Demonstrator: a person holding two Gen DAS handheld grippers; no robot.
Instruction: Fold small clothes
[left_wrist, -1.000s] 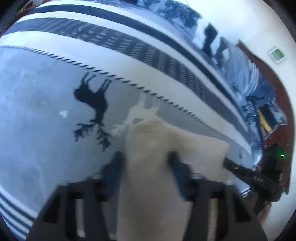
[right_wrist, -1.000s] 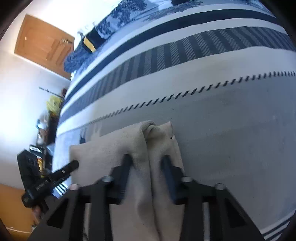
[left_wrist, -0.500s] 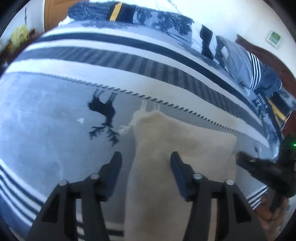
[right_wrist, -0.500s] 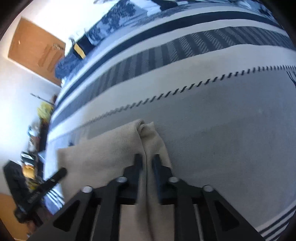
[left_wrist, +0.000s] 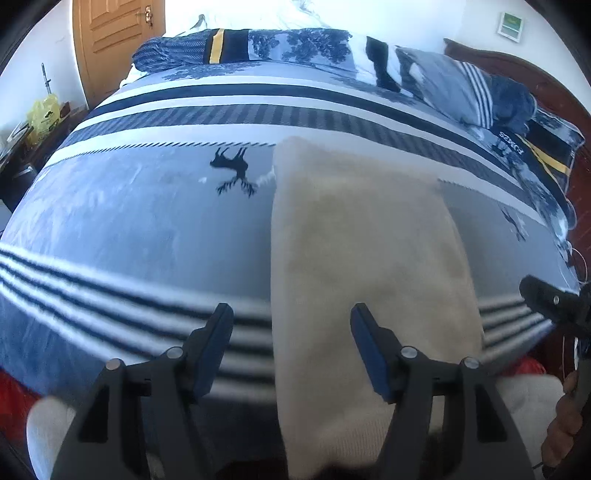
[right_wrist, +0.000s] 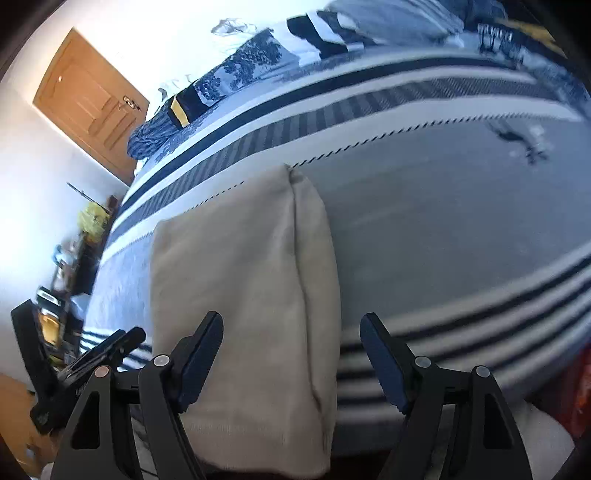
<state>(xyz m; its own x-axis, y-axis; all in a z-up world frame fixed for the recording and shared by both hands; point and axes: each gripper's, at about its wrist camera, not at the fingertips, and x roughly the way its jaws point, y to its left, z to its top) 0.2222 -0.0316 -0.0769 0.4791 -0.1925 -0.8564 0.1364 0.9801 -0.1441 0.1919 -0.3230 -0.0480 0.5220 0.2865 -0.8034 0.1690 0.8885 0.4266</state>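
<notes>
A beige garment (left_wrist: 365, 251) lies folded in a long rectangle on the striped bedspread (left_wrist: 147, 229), its near end hanging over the bed's front edge. It also shows in the right wrist view (right_wrist: 243, 288), with a fold seam running down its right side. My left gripper (left_wrist: 291, 349) is open and empty, held back above the garment's near left edge. My right gripper (right_wrist: 291, 354) is open and empty, above the garment's near end. The right gripper also shows in the left wrist view (left_wrist: 554, 306), and the left gripper in the right wrist view (right_wrist: 99, 350).
Pillows and a rolled blue quilt (left_wrist: 240, 48) lie along the far side of the bed. A wooden door (right_wrist: 92, 99) stands at the back left. A cluttered side table with a yellow bag (left_wrist: 42, 116) is left of the bed. A dark wooden headboard (left_wrist: 517, 70) is at the right.
Both grippers have let go of the garment, opened wide and pulled back toward the bed's front edge. The garment now lies flat on the bedspread.
</notes>
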